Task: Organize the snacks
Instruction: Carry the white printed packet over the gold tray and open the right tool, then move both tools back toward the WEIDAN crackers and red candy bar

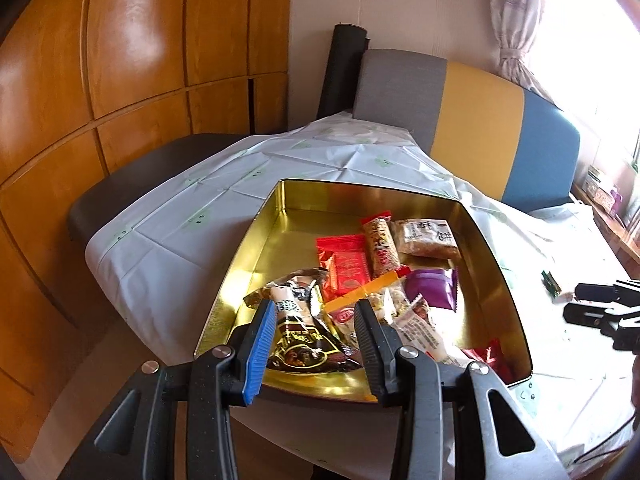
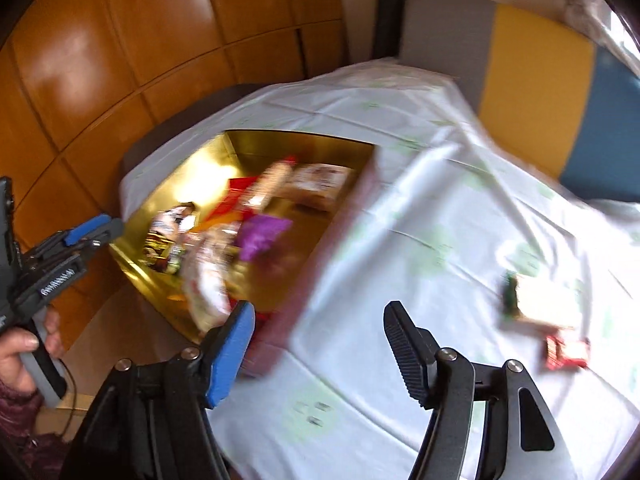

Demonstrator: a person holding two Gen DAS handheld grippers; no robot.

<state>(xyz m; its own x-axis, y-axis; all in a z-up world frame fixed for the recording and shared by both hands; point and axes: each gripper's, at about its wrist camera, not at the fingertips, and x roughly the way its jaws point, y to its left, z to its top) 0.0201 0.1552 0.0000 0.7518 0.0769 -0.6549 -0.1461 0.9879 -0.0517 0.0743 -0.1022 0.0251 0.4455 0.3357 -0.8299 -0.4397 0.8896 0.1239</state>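
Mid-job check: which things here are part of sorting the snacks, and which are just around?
Part of the job:
- gold tin
- snacks in the tin
- pale packet and red packet, both on the tablecloth outside the tin
- left gripper
- right gripper, open, empty

Just around:
- tablecloth
- striped cushion
- wooden cabinets
- curtain

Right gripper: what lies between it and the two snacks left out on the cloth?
Only bare tablecloth, as the right wrist view shows; the right gripper stands open and empty short of the pale packet and red packet.
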